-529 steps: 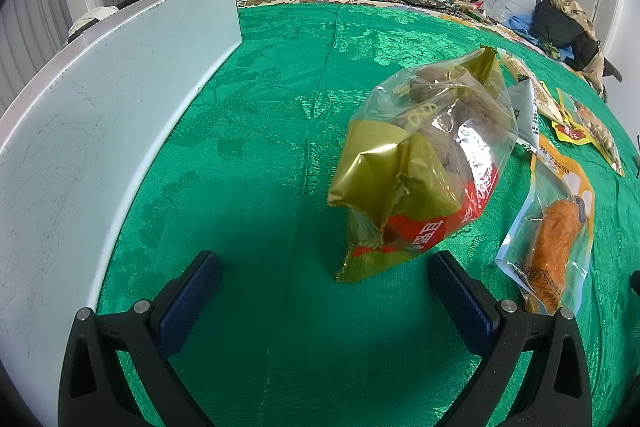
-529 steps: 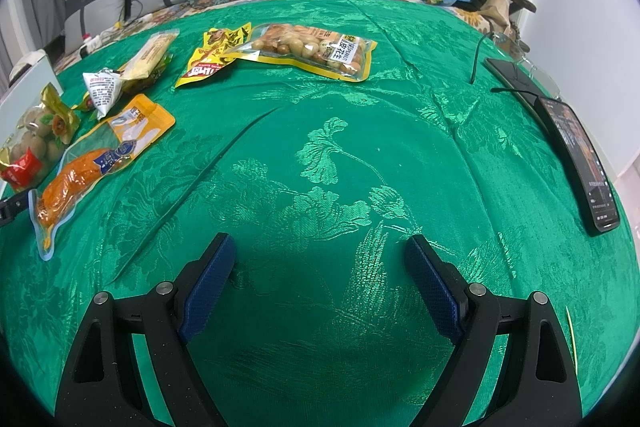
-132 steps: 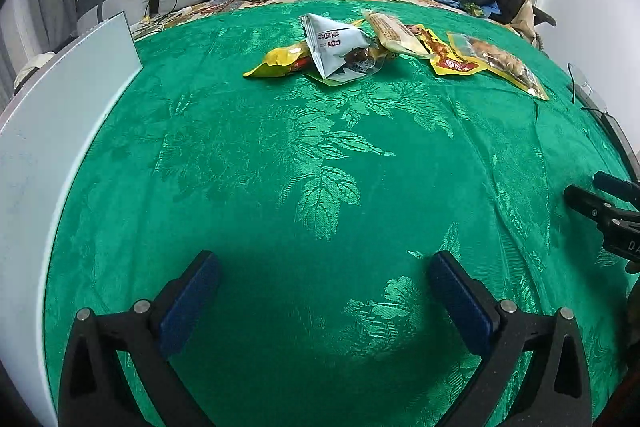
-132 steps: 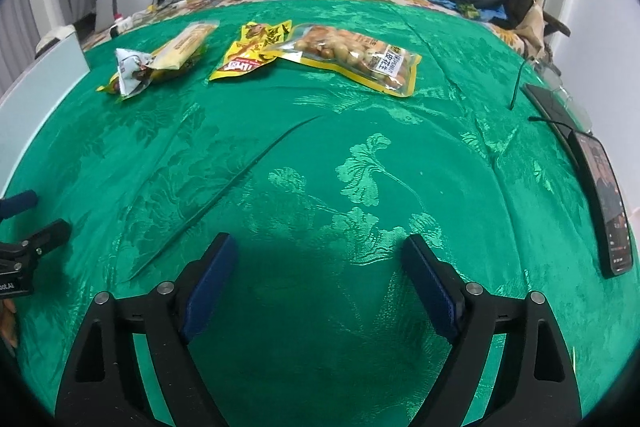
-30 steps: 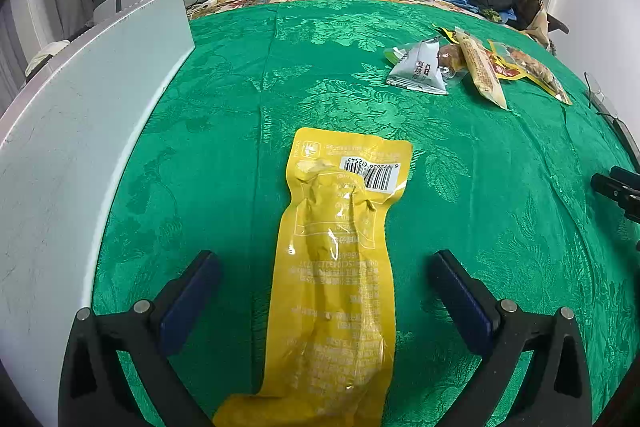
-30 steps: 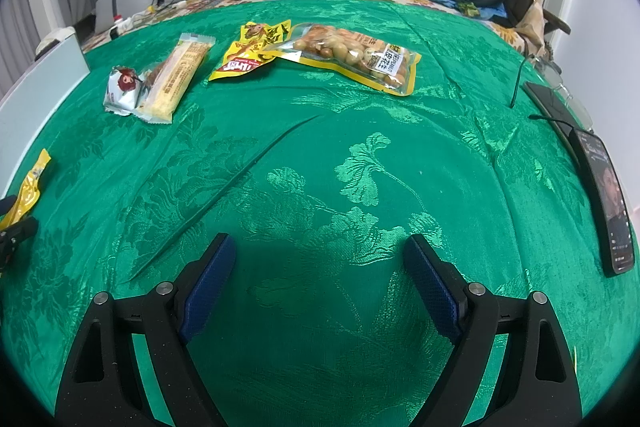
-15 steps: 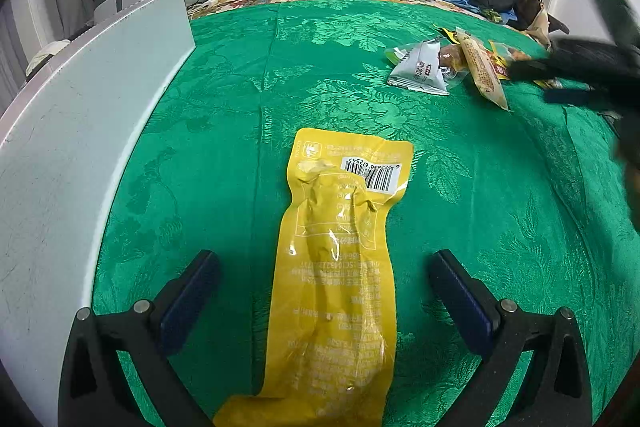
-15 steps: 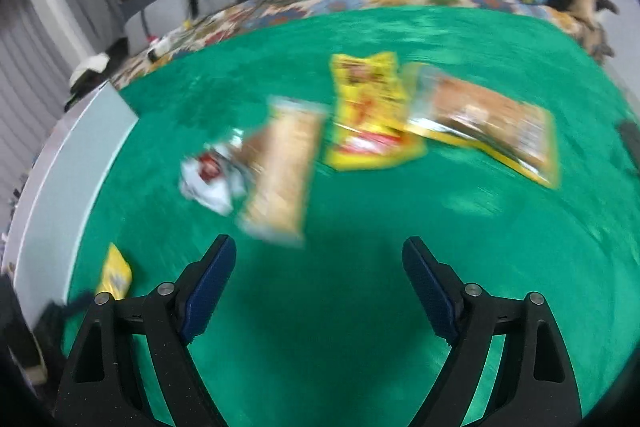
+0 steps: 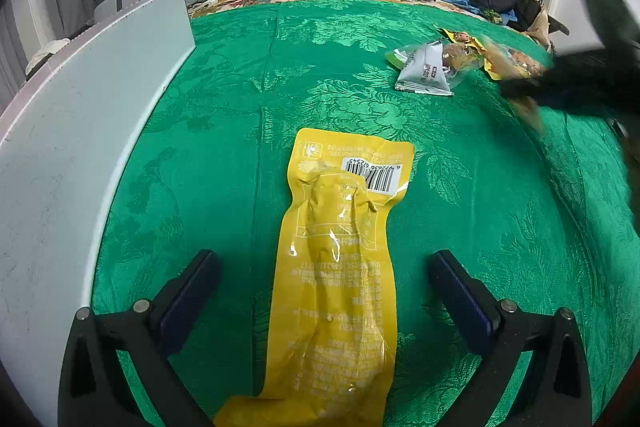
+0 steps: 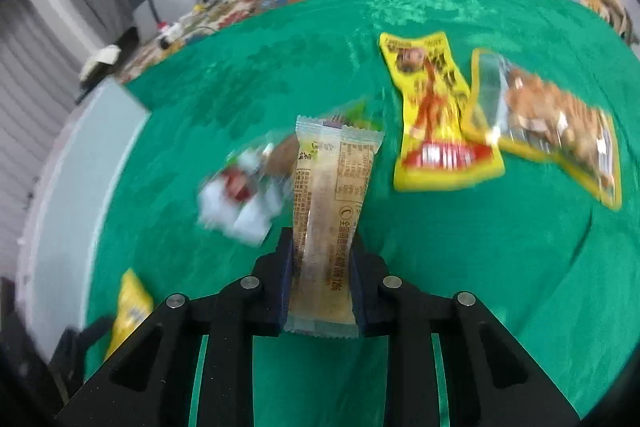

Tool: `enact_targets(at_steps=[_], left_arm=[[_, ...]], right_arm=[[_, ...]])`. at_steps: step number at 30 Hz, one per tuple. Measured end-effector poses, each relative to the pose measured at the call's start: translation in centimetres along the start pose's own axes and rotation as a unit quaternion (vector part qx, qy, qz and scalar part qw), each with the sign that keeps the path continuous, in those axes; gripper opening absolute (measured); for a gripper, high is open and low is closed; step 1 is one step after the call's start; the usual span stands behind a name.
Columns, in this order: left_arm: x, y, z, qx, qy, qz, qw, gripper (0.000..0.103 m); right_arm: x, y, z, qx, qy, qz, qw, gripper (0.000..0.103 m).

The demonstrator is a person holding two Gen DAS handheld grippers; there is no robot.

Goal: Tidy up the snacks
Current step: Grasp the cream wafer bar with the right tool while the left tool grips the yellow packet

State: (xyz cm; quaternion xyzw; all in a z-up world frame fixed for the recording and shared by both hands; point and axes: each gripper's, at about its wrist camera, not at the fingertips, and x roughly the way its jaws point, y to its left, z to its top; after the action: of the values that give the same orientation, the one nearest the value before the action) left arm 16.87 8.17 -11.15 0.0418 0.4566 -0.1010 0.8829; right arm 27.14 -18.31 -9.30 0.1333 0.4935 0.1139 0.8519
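Your left wrist camera shows a barcode on a white label near the far end of the long yellow pouch; its digits look like 6 972636 672545, seen upside down, though I can't vouch for every figure. The rest of that pouch carries rows of small Chinese print, too fine to read. On the wrapped bar clamped in your right gripper, you can make out digits reading roughly "800 898 126" along the lower wrapper, plus a nutrition table that is too small to read. The yellow packet has large white characters on a red band, blurred beyond reading.
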Motion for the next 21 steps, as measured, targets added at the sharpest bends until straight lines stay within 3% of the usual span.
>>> enact_targets(at_steps=[4,7,11,13,14,15,18,21], left_arm=[[0.0,0.0,0.0,0.000,0.000,0.000,1.0000,0.103],[0.0,0.0,0.0,0.001,0.001,-0.001,1.0000,0.103],[0.8,-0.1,1.8,0.033,0.071,-0.022,0.9967,0.103],[0.5,-0.1,1.8,0.040,0.083,-0.022,0.9955,0.093],[-0.4,-0.1,1.6,0.043,0.067,-0.025,0.9965,0.063],[-0.9,0.0,1.5,0.043,0.058,-0.029,0.9970,0.048],[-1.8,1.0,0.6,0.011,0.061,-0.052,0.9968,0.046],[-3.3,2.3,-0.9,-0.054,0.048,-0.093,0.9930,0.045]], right_arm=[[-3.7,0.1,-5.1,0.017,0.015,0.042,0.999,0.026],[-6.1,0.4,-9.2,0.014,0.014,0.051,0.999,0.026],[-8.5,0.5,-14.1,0.019,0.006,0.055,0.998,0.026],[-9.3,0.5,-15.6,0.023,0.000,0.059,0.998,0.026],[-9.9,0.4,-16.2,0.026,-0.002,0.062,0.998,0.026],[-10.3,0.5,-16.8,0.029,-0.005,0.063,0.998,0.026],[-11.0,0.2,-17.3,0.043,-0.009,0.072,0.996,0.026],[-11.8,-0.1,-17.5,0.060,-0.017,0.081,0.995,0.026]])
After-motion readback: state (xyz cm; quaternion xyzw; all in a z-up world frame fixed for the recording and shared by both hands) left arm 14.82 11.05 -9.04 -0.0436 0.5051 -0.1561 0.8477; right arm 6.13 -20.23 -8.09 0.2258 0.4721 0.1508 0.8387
